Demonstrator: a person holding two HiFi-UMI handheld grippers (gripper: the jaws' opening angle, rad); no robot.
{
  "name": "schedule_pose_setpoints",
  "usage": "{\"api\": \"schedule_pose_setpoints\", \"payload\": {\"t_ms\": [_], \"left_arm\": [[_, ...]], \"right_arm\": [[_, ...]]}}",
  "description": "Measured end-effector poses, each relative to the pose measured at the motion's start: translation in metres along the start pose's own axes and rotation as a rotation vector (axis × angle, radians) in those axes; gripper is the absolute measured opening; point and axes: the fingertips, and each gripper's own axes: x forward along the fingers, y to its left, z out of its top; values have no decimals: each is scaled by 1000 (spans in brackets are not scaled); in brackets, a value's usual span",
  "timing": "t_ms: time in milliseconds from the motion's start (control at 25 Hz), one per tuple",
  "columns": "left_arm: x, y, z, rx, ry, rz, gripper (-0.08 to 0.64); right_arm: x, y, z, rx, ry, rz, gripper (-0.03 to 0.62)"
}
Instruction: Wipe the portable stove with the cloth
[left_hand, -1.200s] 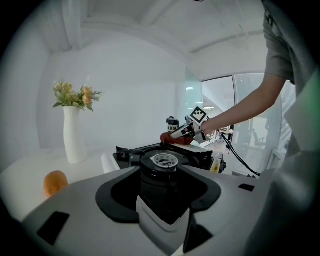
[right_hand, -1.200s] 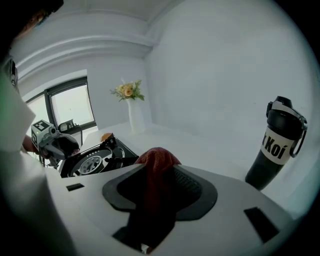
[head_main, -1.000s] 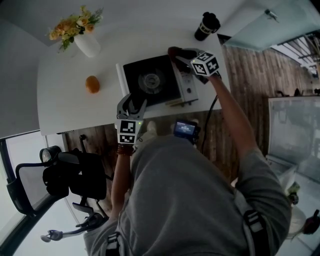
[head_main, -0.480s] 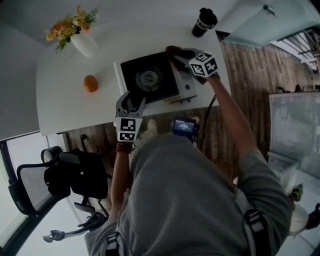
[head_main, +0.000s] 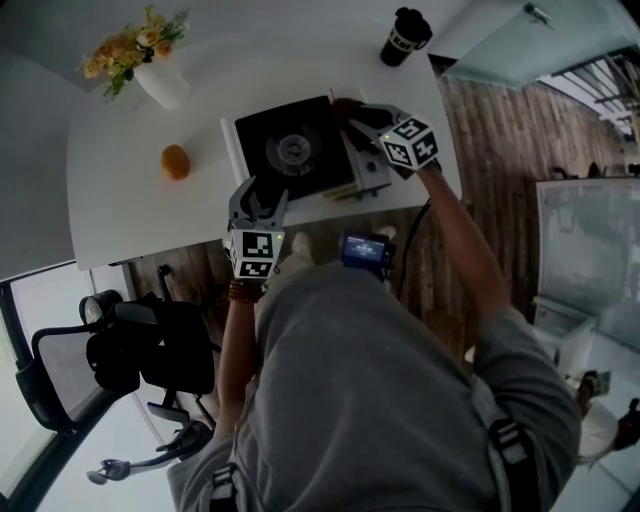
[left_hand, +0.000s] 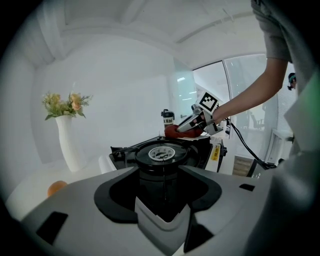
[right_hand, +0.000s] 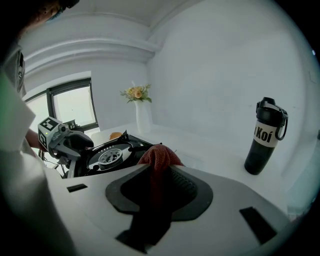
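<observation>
1. The portable stove (head_main: 295, 150) is sitting on the white table (head_main: 130, 215), close to the table's near edge and toward its right corner. Its black top and round burner are facing up.
2. The right gripper (head_main: 358, 113) is reaching over the stove's far right part. Its jaws are closing, with the dark red cloth (head_main: 345, 105) between them.
3. In the right gripper view, the cloth (right_hand: 159, 157) is bunching up above the pads and hanging down in a dark fold below them, so the right gripper (right_hand: 159, 172) is clamping it.
4. The cloth is resting at the stove's far edge, where the black top meets the pale control side.
5. The left gripper (head_main: 258, 190) is hovering at the table's near edge, by the stove's near left corner.
6. In the left gripper view, the left gripper (left_hand: 160, 175) is holding its jaws wide apart, with the stove (left_hand: 160, 152) looming just beyond them and nothing clamped.
7. A black bottle (head_main: 404, 38) is standing upright at the table's far right corner, well apart from the stove.
8. A white vase of flowers (head_main: 160, 80) is standing near the far left corner.
9. An orange (head_main: 175, 162) is lying left of the stove, apart from it.
</observation>
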Motion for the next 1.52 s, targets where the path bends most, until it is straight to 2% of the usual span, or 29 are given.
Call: {"api": "schedule_pose_setpoints", "payload": {"t_ms": [720, 1520], "left_arm": [[0, 0, 0, 4, -4, 1, 253], [1, -1, -2, 13, 17, 2, 253]], "right_arm": [[-42, 41, -31, 19, -36, -21, 110], [-73, 63, -50, 53, -85, -88, 107]]}}
